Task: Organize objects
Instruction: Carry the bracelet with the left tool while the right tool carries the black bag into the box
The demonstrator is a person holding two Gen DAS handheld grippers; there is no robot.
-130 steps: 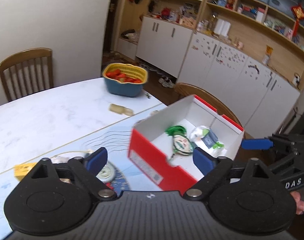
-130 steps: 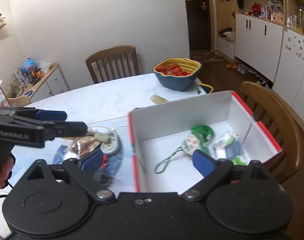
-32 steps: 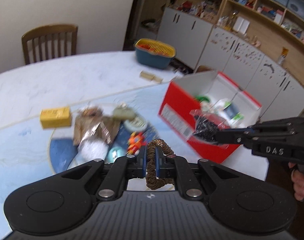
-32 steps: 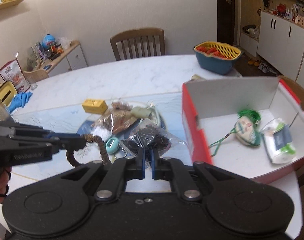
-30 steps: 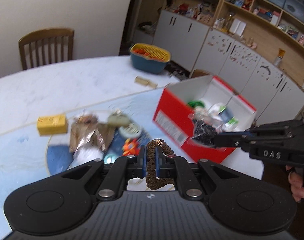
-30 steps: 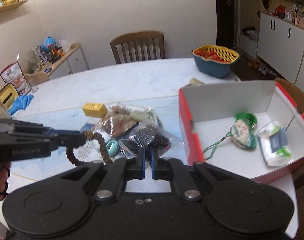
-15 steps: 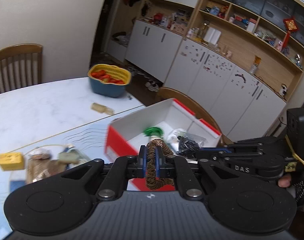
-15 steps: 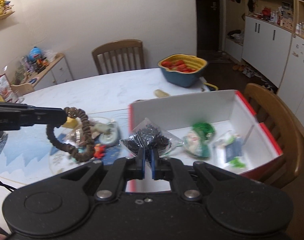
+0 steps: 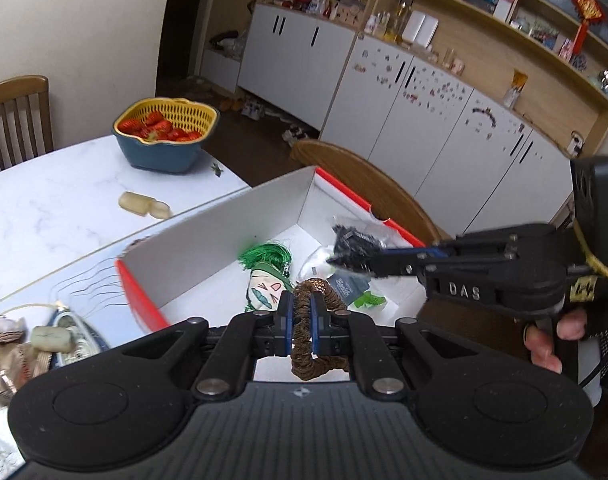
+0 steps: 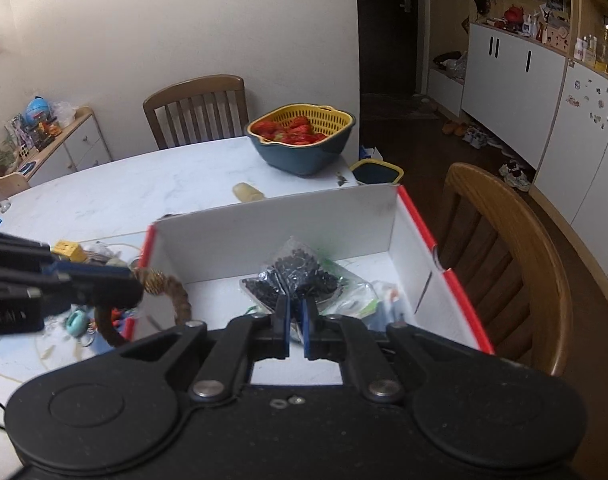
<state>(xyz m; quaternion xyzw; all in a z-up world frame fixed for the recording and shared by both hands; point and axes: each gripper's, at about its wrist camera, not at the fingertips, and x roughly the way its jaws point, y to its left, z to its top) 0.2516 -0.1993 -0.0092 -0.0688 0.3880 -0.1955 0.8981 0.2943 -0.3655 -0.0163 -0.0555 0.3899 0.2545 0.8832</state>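
A red box with a white inside (image 9: 224, 240) (image 10: 408, 220) stands open on the table. It holds a green-tasselled pouch (image 9: 266, 276) and a white packet (image 9: 344, 286). My left gripper (image 9: 299, 312) is shut on a brown bead bracelet (image 9: 318, 320) (image 10: 172, 284), held over the box's near left edge. My right gripper (image 10: 296, 312) is shut on a clear bag of black pieces (image 10: 296, 276) (image 9: 354, 246), held above the inside of the box.
A blue and yellow basket of strawberries (image 9: 166, 134) (image 10: 302, 136) stands at the table's far end, with a small pale bottle (image 9: 144, 204) lying near it. Loose items (image 9: 44, 338) and a yellow box (image 10: 69, 251) lie left of the red box. A wooden chair (image 10: 504, 248) stands right of it.
Both grippers have moved from above the pile of loose items to over the red box, carrying the bracelet and the bag. Both were open and empty 4.3 s ago.
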